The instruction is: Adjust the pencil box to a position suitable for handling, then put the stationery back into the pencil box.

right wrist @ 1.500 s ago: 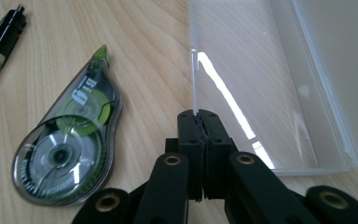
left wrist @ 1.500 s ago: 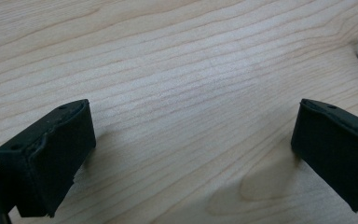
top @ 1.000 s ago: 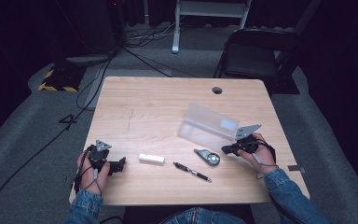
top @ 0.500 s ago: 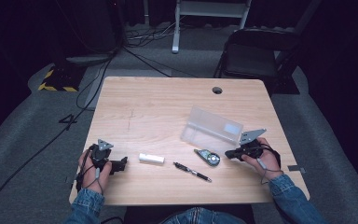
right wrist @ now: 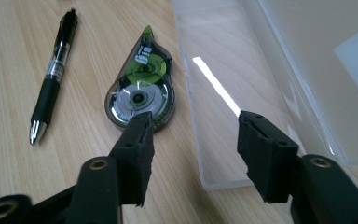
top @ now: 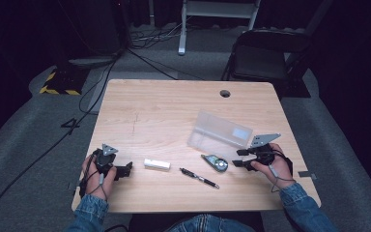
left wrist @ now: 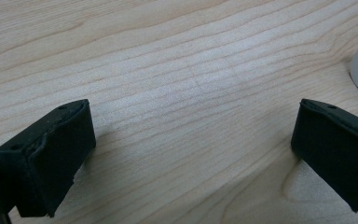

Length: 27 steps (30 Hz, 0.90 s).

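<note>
Since the earlier frame my right gripper (right wrist: 191,135) has just spread its jaws (nothing between them); correction tape (right wrist: 141,93) not yet picked up beside the clear case (right wrist: 242,65).

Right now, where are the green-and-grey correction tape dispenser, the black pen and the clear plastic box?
Green-and-grey correction tape dispenser (right wrist: 140,95): right gripper view, on its round grey reel.
Black pen (right wrist: 55,70): right gripper view, mid-barrel.
Clear plastic box (top: 211,140): high view, on its open tray.

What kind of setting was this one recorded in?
Probably a recording studio or lab corner rather than a home: a lone wooden table on grey carpet, black curtains all round, cables trailing over the floor, and a folding chair behind.
</note>
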Tool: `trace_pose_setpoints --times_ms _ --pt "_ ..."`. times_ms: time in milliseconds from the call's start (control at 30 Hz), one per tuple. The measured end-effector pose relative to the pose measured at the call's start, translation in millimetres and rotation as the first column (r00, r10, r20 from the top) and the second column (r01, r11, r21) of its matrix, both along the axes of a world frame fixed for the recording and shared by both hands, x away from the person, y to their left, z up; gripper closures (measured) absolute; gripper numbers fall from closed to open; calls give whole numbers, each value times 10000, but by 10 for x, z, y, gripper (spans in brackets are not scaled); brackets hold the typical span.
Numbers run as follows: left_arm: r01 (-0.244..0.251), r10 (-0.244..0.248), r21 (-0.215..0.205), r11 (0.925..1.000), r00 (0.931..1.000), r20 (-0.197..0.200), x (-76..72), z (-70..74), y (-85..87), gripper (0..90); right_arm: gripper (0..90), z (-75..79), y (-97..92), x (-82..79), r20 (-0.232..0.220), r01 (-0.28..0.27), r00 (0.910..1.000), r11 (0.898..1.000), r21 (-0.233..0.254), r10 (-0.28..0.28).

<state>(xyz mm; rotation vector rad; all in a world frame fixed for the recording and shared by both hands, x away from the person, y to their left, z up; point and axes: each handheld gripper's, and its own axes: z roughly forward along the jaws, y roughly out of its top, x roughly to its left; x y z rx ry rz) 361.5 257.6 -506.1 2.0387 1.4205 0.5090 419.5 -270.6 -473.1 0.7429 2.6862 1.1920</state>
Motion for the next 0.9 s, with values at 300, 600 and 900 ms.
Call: trace_pose_setpoints --times_ms 300,600,900 --pt "30 -30 -12 10000 10000 14 9 -1 -6 0 367 75 113 -118 193 288 9994 9989 372 -296" --pt "31 -31 -13 10000 10000 12 9 -1 -6 0 326 80 287 -201 287 225 9993 9983 537 -240" --pt "21 -21 13 10000 10000 13 7 0 -6 0 298 26 436 -283 350 258 9990 9980 582 -279"
